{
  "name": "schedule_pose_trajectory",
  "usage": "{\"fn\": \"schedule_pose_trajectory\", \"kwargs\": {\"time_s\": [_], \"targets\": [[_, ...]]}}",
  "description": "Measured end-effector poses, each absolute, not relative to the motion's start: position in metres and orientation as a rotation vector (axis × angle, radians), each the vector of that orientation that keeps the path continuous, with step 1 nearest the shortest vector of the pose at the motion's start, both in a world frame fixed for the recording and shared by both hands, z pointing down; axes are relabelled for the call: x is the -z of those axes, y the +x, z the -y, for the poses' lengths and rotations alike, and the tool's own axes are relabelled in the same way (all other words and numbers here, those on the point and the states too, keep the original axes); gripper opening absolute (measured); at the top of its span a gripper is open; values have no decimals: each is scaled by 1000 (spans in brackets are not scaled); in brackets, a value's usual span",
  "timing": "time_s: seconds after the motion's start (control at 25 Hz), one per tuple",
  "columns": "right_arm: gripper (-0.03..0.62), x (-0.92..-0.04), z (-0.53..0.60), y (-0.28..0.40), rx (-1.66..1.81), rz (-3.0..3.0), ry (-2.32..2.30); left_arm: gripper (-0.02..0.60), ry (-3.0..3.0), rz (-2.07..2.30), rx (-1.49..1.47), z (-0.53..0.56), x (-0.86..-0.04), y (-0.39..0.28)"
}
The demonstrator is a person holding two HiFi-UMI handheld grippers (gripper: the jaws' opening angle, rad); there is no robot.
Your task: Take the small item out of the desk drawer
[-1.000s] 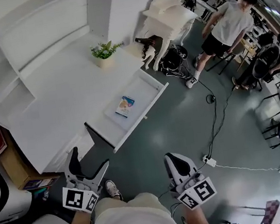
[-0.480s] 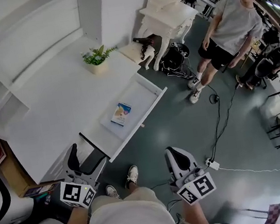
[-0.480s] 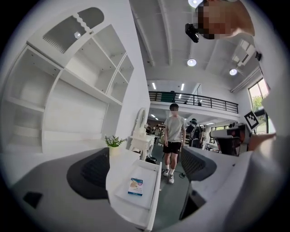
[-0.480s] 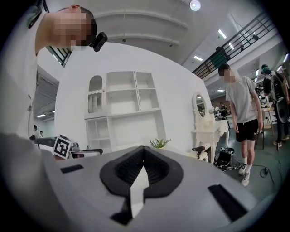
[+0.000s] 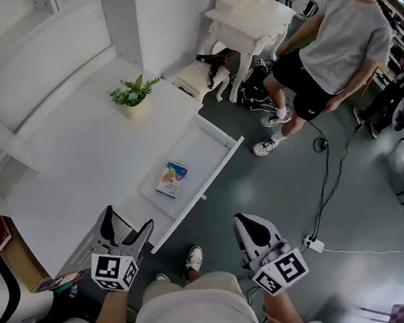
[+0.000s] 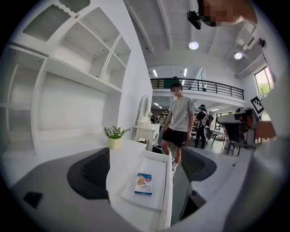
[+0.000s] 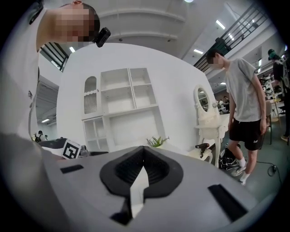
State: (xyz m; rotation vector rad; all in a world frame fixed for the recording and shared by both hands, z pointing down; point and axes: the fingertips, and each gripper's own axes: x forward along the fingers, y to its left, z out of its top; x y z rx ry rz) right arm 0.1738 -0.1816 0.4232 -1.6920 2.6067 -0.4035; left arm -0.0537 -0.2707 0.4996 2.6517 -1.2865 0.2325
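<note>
The white desk drawer [image 5: 201, 148] stands pulled well out, a shallow tray with low walls. In it a small flat box [image 5: 172, 179] lies face up near the middle, blue and white, perhaps with a printed picture

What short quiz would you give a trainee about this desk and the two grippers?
1. True or false: the drawer is closed.
2. What lies in the drawer? A) a small flat packet B) a pair of scissors C) a mug
3. Fill in: the left gripper has its jaws apart with nothing held between them, and the right gripper has its jaws ___.

Key: 1 false, it is pulled open; 2 A; 3 together.
</note>
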Motion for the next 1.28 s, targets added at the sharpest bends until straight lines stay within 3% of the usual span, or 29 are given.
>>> {"fn": "schedule_pose_trajectory", "kwargs": {"time_s": [0.64,1.28], "targets": [[9,-476,181,225,584,-2589,-1777,477,2592,1062,-675,351,-651,22],[9,-536,167,207,828,-2657,-1774,477,2516,867,-1020,408,-770,86]]}}
